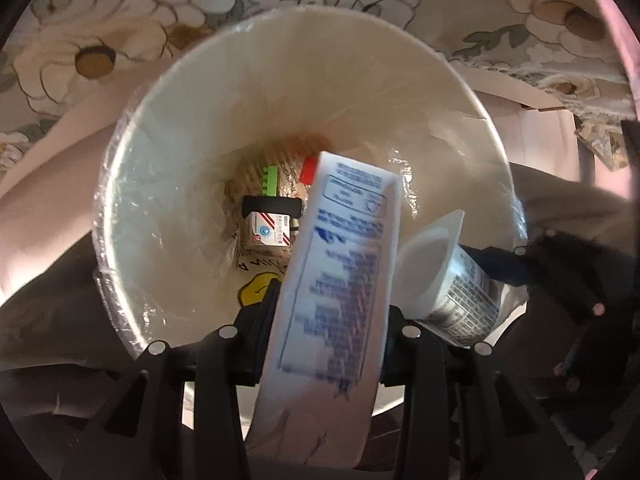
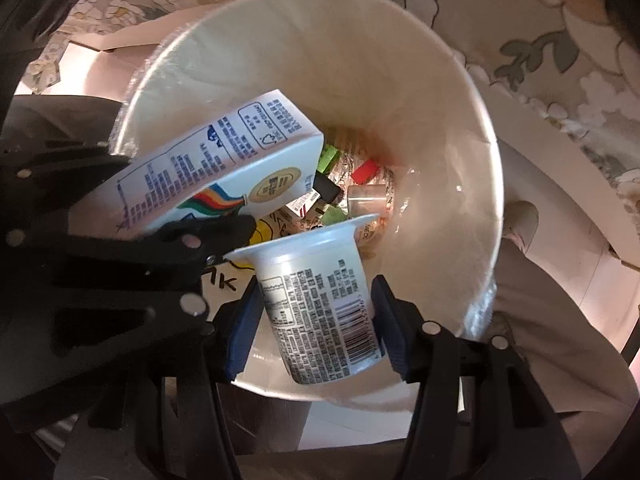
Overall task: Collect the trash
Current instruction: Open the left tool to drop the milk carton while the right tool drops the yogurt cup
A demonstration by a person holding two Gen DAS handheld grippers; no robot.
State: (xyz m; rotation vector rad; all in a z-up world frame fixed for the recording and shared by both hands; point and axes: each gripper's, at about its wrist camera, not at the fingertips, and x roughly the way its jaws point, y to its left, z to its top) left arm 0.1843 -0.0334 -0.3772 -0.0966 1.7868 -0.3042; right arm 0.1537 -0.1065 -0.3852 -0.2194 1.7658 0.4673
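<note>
A white bin (image 1: pixel 180 152), lined with clear plastic, lies open below both grippers. My left gripper (image 1: pixel 332 320) is shut on a white carton (image 1: pixel 340 248) with blue print, tilted over the bin's mouth. My right gripper (image 2: pixel 316 320), with blue pads, is shut on a white yoghurt cup (image 2: pixel 316 280), whose open end points into the bin (image 2: pixel 440 152). In the right wrist view the carton (image 2: pixel 208 164) hangs just left of the cup, with the left gripper (image 2: pixel 172 204) clamped on it. At the bin's bottom lie a green piece (image 1: pixel 272 180), a red piece (image 1: pixel 309 169), a small box (image 1: pixel 266 232) and a tape roll (image 2: pixel 366 200).
A flower-patterned cloth (image 1: pixel 100 40) hangs beyond the bin. A person's beige trouser leg (image 2: pixel 560 320) and shoe (image 2: pixel 520 216) stand close to the bin's right side. Pale floor (image 2: pixel 580 248) shows around them.
</note>
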